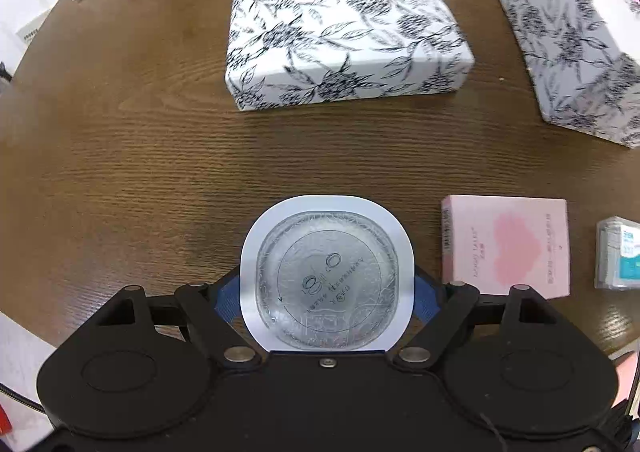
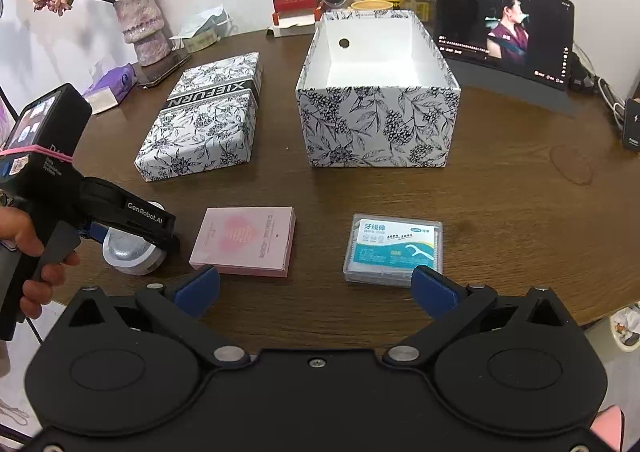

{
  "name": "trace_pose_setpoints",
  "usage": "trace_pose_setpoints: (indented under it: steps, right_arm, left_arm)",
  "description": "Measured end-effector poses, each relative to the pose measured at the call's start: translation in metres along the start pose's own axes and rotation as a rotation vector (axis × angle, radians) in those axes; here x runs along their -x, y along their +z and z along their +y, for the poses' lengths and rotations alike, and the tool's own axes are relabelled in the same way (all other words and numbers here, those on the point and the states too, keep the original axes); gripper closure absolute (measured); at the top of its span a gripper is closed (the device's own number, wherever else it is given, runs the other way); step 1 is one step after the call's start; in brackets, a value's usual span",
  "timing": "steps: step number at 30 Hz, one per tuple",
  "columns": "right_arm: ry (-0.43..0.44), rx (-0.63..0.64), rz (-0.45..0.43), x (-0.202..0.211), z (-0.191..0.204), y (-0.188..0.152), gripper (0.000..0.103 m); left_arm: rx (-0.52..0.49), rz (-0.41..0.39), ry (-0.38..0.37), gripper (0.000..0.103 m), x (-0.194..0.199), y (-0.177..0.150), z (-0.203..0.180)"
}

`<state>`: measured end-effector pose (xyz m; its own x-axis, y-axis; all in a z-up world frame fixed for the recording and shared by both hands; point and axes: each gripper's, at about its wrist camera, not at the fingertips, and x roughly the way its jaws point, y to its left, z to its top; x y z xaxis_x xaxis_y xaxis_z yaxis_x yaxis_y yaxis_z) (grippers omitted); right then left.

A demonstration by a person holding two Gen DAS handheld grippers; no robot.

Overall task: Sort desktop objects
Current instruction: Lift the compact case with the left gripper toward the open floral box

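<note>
"XIEFURN", white capitals on a dark band, upside down to both cameras: on the flat white box lid with black floral print (image 2: 204, 115), also (image 1: 340, 19).

"GenRobot.AI", white lettering: on the black body of the left tongs (image 2: 132, 248).

"牙线棒", blue characters on a white and teal label beside a drawn floss pick; smaller lines under them too small to read: on the clear plastic floss-pick case (image 2: 394, 248).

Small circled print, upside down, illegible: on the foil seal of the white round-cornered capsule (image 1: 326, 278).

Fine vertical print and barcode, illegible: on the flat pink carton with a heart (image 2: 244, 242).

Captions and icons, too small to read: on the dark tablet screen (image 2: 506, 25).
</note>
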<state>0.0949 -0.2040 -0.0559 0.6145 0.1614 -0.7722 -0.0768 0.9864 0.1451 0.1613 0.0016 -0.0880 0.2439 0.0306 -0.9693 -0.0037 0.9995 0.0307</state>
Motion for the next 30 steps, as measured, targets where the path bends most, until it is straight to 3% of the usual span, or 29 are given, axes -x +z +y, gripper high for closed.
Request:
trace_pose_setpoints:
  steps: [3, 5, 7, 24, 30]
  right_arm:
    - [-0.002, 0.003, -0.013, 0.006, -0.001, -0.001, 0.000]
    - [-0.002, 0.006, -0.024, 0.011, -0.001, -0.002, 0.000]
    - [-0.002, 0.010, -0.036, 0.017, -0.001, -0.003, 0.000]
    - [0.036, 0.061, -0.099, 0.068, 0.006, -0.026, 0.000]
    - [0.043, 0.078, -0.104, 0.081, 0.004, -0.023, 0.000]
  left_arm:
    - [-0.019, -0.025, -0.005, 0.023, 0.013, -0.003, -0.005]
    - [-0.030, -0.040, -0.010, 0.023, -0.011, 0.032, -0.004]
    - [-0.039, -0.052, -0.020, 0.023, -0.017, 0.045, -0.013]
    - [-0.125, -0.164, -0.074, 0.023, 0.044, -0.014, -0.033]
    - [-0.180, -0.198, -0.097, 0.023, 0.066, -0.013, -0.052]
